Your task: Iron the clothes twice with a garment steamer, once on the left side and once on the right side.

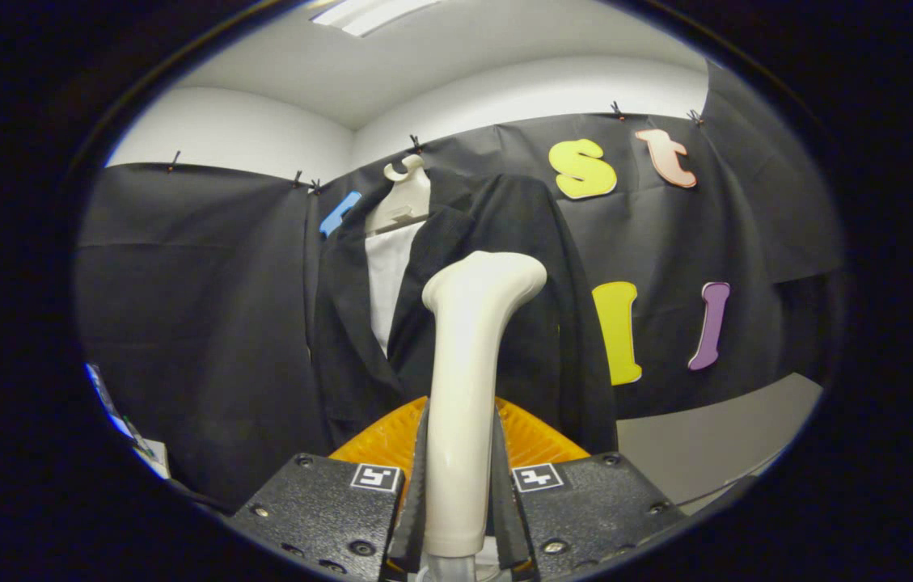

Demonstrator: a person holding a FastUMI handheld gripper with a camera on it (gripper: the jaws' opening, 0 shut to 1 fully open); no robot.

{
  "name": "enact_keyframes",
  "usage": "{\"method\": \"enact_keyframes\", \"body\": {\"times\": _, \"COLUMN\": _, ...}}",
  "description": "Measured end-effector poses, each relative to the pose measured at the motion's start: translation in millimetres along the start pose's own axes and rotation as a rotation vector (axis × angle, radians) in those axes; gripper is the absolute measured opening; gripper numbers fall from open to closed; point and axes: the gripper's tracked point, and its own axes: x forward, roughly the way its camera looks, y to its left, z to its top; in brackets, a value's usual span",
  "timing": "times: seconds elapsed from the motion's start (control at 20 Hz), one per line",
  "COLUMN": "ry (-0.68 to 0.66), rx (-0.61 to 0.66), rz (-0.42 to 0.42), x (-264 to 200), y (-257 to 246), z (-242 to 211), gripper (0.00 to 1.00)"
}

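One steamer (468,380) clamped between both fingers of gripper (460,517), handle upright, head bent toward jacket. Black jacket (496,267) on hanger (403,194) dead ahead, beyond steamer head; contact not discernible. Head sits over jacket's right front panel; white shirt (383,283) strip lies to left. Judgement: next stroke runs vertical along panel.

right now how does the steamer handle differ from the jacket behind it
The steamer handle is cream and glossy; the jacket is black and matte. The handle stands upright, clamped between both fingers of the gripper; the jacket hangs beyond them on a pale hanger, untouched. The handle is rigid; the jacket drapes softly. Both are upright.
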Motion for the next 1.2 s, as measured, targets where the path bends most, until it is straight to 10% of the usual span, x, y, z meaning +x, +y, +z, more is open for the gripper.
{"method": "enact_keyframes", "body": {"times": 1.2, "ry": 0.336, "rx": 0.025, "rz": -0.053, "x": -41.2, "y": -15.7, "z": -162.2, "gripper": 0.37}}
